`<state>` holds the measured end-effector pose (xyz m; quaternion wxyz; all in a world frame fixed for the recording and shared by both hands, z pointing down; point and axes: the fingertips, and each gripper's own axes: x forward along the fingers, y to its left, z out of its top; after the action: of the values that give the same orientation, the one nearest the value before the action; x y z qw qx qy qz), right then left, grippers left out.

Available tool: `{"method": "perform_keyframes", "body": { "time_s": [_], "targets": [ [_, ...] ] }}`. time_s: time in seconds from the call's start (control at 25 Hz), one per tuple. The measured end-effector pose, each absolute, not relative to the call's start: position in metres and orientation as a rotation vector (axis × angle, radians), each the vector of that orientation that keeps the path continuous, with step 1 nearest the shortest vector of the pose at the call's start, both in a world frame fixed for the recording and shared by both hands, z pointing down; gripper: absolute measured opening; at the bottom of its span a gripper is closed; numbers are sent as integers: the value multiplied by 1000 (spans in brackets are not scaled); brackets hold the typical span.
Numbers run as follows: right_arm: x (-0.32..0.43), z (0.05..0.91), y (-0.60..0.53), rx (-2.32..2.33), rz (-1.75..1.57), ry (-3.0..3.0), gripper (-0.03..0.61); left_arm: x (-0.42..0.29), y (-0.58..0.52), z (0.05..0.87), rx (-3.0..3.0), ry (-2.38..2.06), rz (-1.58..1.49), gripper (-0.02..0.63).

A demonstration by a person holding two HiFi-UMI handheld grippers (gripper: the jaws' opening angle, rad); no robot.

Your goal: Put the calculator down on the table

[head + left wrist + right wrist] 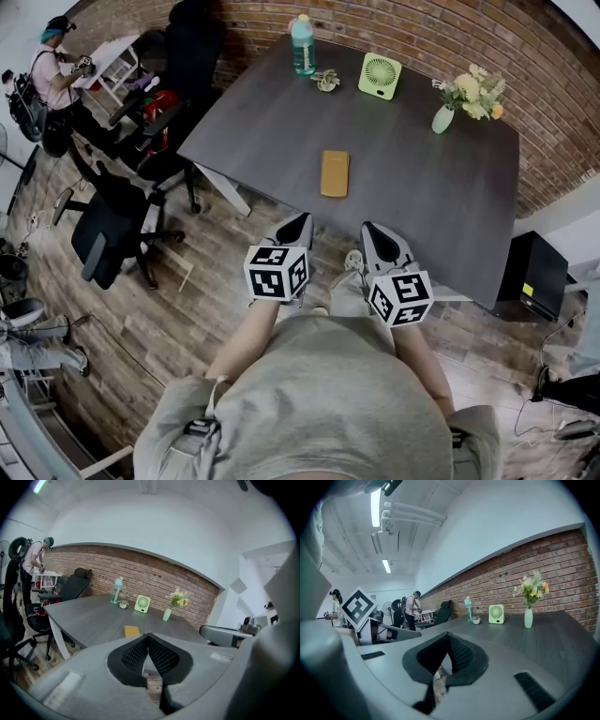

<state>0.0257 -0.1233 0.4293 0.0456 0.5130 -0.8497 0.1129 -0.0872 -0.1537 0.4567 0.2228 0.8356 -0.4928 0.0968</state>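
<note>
On the dark grey rectangular table [262, 122], towards its near edge, the flat yellow-orange rectangular calculator [335, 173] lies alone, with nothing touching it. Both tools hang short of that edge, close to the person's body. The left grey two-jaw gripper [298, 223] has its black ribbed pads pressed together on nothing. The right grey two-jaw gripper [373, 232] also shows its tips meeting, empty. The placing looks done. Doing it well now means keeping both grippers clear of the table, so neither one nudges the calculator.
</note>
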Motion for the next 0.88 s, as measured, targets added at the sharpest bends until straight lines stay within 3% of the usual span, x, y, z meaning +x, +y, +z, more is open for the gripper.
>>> {"method": "perform_keyframes", "body": {
  "time_s": [0.88],
  "targets": [
    [35, 426, -124, 1594, 311, -2575, 2, -75, -154, 449, 2323, -1333, 235, 21]
  ]
}}
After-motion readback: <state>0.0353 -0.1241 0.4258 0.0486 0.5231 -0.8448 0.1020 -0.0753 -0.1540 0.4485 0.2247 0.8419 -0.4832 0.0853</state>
